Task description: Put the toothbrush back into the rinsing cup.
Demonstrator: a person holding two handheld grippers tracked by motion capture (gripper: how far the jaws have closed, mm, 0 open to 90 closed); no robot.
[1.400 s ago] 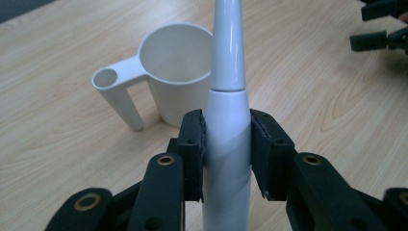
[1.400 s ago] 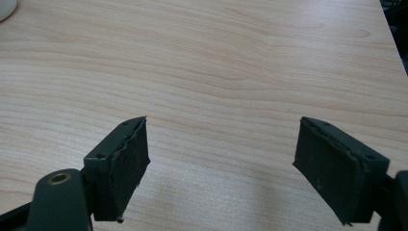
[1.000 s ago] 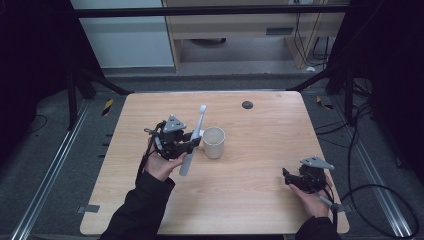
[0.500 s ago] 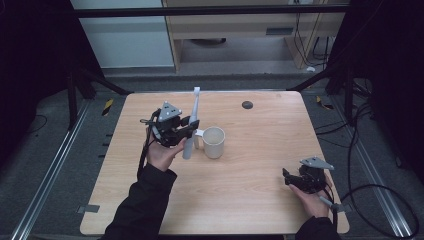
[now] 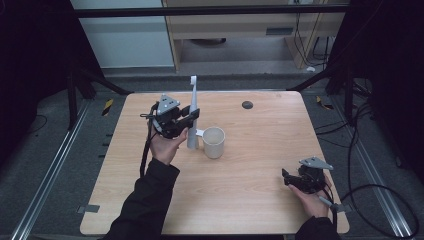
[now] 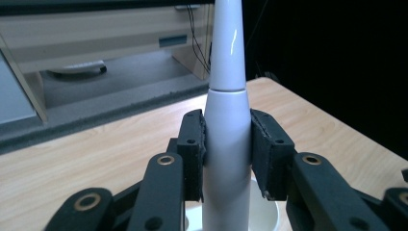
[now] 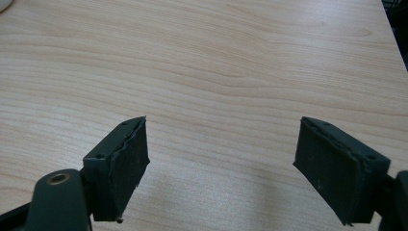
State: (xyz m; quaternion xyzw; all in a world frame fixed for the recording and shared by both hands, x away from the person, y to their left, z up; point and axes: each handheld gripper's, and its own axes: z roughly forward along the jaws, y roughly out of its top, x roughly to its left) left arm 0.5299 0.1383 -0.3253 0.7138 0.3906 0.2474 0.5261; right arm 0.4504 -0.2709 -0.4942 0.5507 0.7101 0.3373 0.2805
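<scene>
The person is wearing dark long sleeves that are reaching down to both wrists. The left gripper is showing a black body with a grey three-cornered plate on top, and a black cable is trailing from it. Its jaw arms are carrying brass-ringed pivot holes and small screws, with black pads that are looking rough and worn at the edges. The right gripper is wearing the same grey plate, and its pads are fraying along the rim.
</scene>
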